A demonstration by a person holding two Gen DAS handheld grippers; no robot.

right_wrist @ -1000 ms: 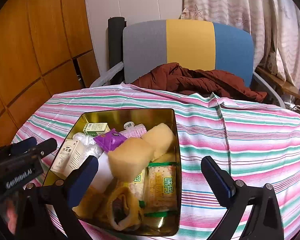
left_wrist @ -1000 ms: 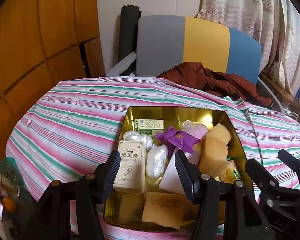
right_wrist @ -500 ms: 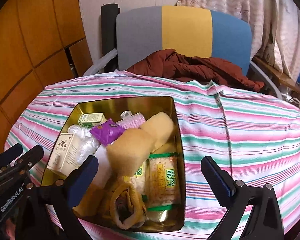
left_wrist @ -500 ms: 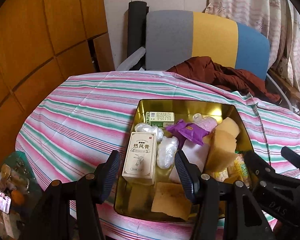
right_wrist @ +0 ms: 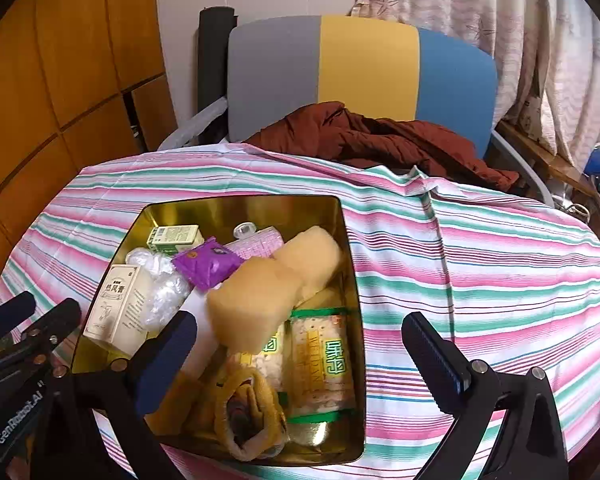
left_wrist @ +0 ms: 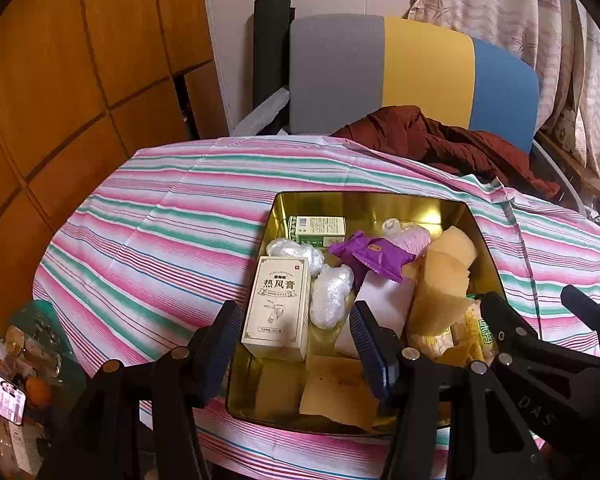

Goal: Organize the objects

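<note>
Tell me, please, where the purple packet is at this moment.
The purple packet lies inside the gold tin, toward its far end, on top of the other items; in the left wrist view the small green box is behind-left and the yellow sponge to its right.

Cream box (left_wrist: 278,306) in gold tin (left_wrist: 364,206): front reads 热风膏 in large black characters; smaller print above and below too small for me to read. Cracker packet (right_wrist: 325,364) at tin's right side: "WEIDAN" in gold letters, big green characters beside it, first looks like 味, second unclear. My left gripper (right_wrist: 32,408) body, seen from right wrist camera: white "GenRobot.AI". My right gripper (left_wrist: 540,412) body, seen from left wrist camera: embossed letters, roughly "DAS". Green-white box (left_wrist: 318,229): print illegible.
</note>
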